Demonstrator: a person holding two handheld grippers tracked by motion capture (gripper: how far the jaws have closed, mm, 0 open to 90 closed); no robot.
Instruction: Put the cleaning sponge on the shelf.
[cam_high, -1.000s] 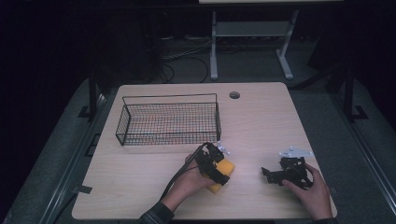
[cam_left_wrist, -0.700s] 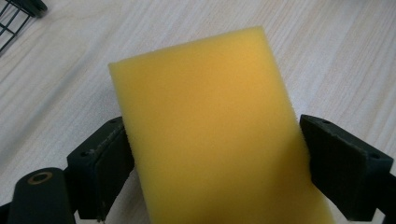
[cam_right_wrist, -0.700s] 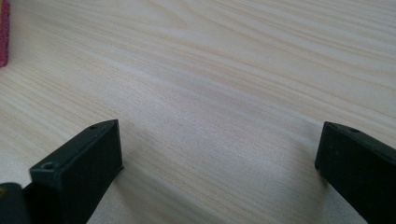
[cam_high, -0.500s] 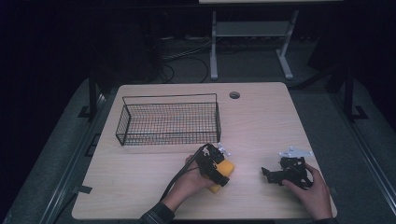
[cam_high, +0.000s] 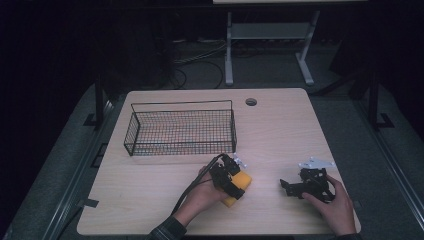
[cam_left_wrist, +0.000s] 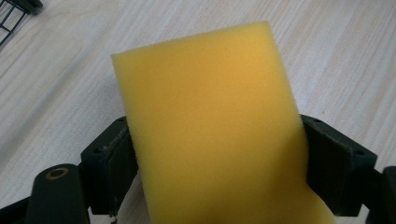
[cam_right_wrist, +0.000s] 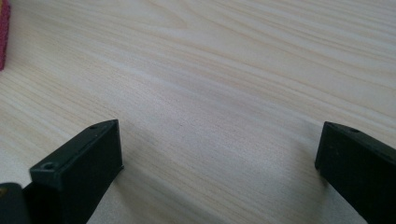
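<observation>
A yellow sponge (cam_high: 244, 180) lies on the wooden table (cam_high: 280, 130) near its front middle. My left gripper (cam_high: 235, 184) reaches over it from the person's left hand. In the left gripper view the sponge (cam_left_wrist: 210, 121) spans the whole gap, and both black pads (cam_left_wrist: 116, 158) touch its sides. These jaws have just been closing on it. My right gripper (cam_high: 286, 187) rests in the person's right hand at the front right, pointing left. Its jaws stand wide apart over bare wood (cam_right_wrist: 219, 128) with nothing between them.
A black wire basket (cam_high: 182, 103) stands behind the left gripper, at the table's left middle. A round cable hole (cam_high: 251, 102) sits near the far edge. The edge of a pink thing (cam_right_wrist: 2, 37) shows at the upper left of the right gripper view.
</observation>
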